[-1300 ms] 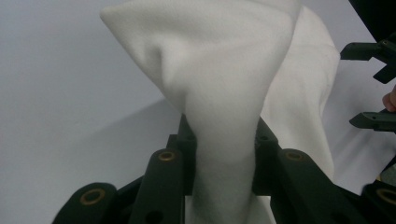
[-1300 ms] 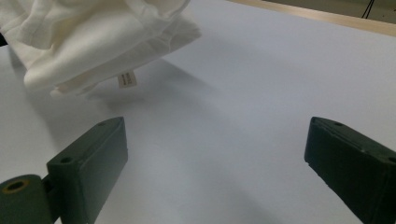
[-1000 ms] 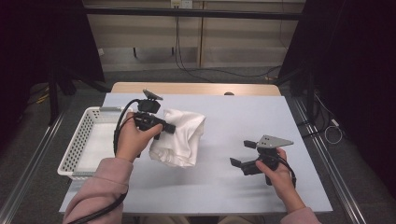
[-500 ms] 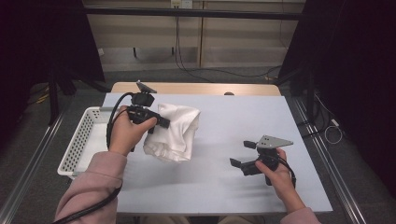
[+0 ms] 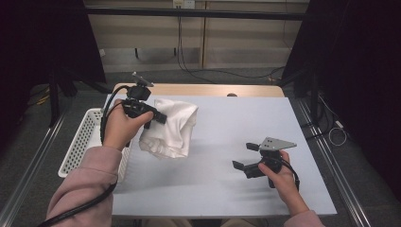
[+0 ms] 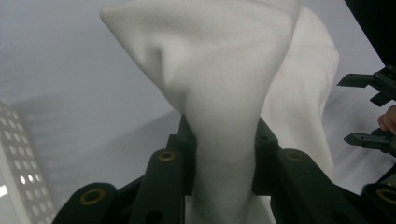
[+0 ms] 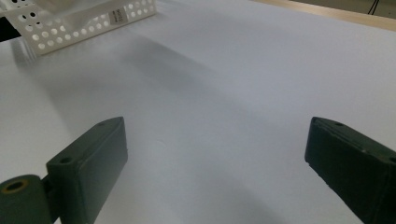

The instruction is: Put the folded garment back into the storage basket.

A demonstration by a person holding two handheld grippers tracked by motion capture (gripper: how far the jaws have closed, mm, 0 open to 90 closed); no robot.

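The left claw (image 5: pixel 161 118), clamped on a bunched white cloth (image 5: pixel 171 127), has lifted it higher off the grey surface (image 5: pixel 236 189) toward the white basket (image 5: pixel 82 142) at its left, suggesting a drop-off nears, while the right claw (image 5: pixel 242 157) waits, jaws apart and empty.

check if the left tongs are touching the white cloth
Touching: in the left gripper view the left tongs have both black jaws pinching the bunched white cloth.

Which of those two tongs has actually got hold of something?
The left tongs, beside the basket: their jaws are pinched on the white cloth and hold it up off the table. The right tongs stand open with nothing between them.
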